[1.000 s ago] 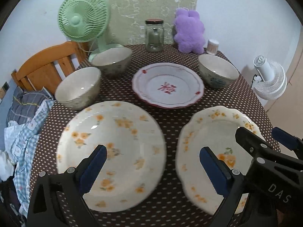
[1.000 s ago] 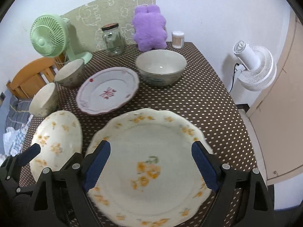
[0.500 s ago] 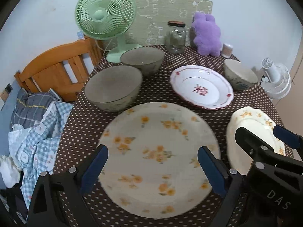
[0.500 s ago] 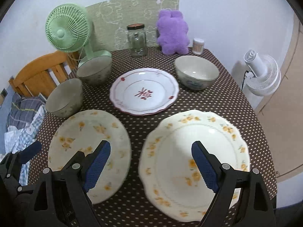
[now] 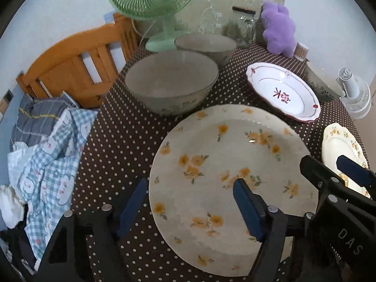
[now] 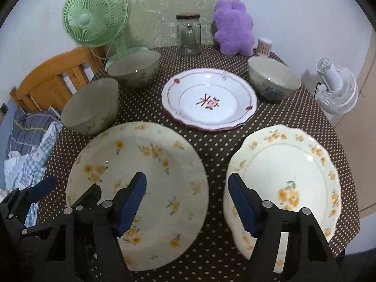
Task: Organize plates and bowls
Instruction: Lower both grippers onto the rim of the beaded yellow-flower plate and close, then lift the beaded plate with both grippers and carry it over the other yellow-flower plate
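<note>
Your left gripper [image 5: 188, 202] is hanging low over the left edge of the round yellow-flowered plate [image 5: 225, 155], tilted steeply down, jaws closing with a clear gap between them; the plate's left rim sits between the 2 blue pads, but neither pad presses on it, so nothing is gripped. Your right gripper [image 6: 186, 201] is above the strip of brown dotted tablecloth [image 6: 211, 145] between that plate and the scalloped yellow-flowered plate [image 6: 289, 171], jaws closing too and parted: the left pad hangs over the round plate, the right pad over the scalloped plate's left rim, and you can't tell from this view whether that pad touches it. Both flowered plates lie flat at the near edge of the table, side by side and apart. Behind them, in the middle, you've got the white plate with the red mark [image 6: 209, 98], flat on the cloth. 2 grey bowls stand upright on the left: the nearer bowl [image 6: 91, 107] just behind the round plate, the farther bowl [image 6: 134, 69] beside the foot of the green fan [image 6: 94, 16]. A 3rd bowl [image 6: 273, 80] stands on the right, close to the white plate. Along the back you see a lidded glass jar [image 6: 188, 35], a purple plush toy [image 6: 233, 30] and a small container of sticks [image 6: 264, 45]. A wooden chair [image 5: 77, 65] with checked fabric [image 5: 49, 155] piled on it is to the left of the table, and a white fan [image 6: 336, 89] off to the right.
</note>
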The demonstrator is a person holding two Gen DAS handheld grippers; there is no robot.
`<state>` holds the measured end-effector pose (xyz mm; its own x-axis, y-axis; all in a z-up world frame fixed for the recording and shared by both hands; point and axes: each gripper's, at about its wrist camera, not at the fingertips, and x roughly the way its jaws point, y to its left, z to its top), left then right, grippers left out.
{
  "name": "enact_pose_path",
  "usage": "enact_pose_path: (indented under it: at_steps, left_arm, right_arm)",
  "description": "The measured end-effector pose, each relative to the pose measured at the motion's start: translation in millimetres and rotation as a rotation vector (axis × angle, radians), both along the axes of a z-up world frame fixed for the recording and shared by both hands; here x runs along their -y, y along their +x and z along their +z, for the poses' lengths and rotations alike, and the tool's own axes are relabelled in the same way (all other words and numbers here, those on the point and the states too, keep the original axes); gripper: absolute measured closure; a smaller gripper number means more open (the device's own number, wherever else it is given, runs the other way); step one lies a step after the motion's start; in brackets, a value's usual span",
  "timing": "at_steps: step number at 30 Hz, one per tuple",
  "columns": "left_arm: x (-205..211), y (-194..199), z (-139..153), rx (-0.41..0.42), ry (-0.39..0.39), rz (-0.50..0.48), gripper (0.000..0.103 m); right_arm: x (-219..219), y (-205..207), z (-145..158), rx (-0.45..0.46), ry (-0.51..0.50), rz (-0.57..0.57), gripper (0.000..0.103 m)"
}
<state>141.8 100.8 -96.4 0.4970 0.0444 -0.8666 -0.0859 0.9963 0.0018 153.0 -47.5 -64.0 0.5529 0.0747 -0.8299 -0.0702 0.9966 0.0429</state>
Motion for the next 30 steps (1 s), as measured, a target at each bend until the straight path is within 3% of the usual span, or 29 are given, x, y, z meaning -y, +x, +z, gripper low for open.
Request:
enact_pose_path:
  at_steps: [7, 16, 30]
  left_arm:
    - [-8.3, 6.7, -12.9, -0.011, -0.015, 0.01, 0.033]
    - [-14.6, 19.5, -31.2, -0.067, -0.022, 0.022, 0.043]
    - [-14.5, 22.5, -29.5, -0.062, 0.0, 0.017, 0.045]
  right_arm:
    - [-3.7, 9.6, -26.4, -0.084, -0.019, -0.037, 0.046]
    - [-3.1, 19.8, -42.0, -0.141, -0.02, -0.053, 0.055]
    - [-4.4, 29.2, -45.9, -0.173, -0.034, -0.057, 0.057]
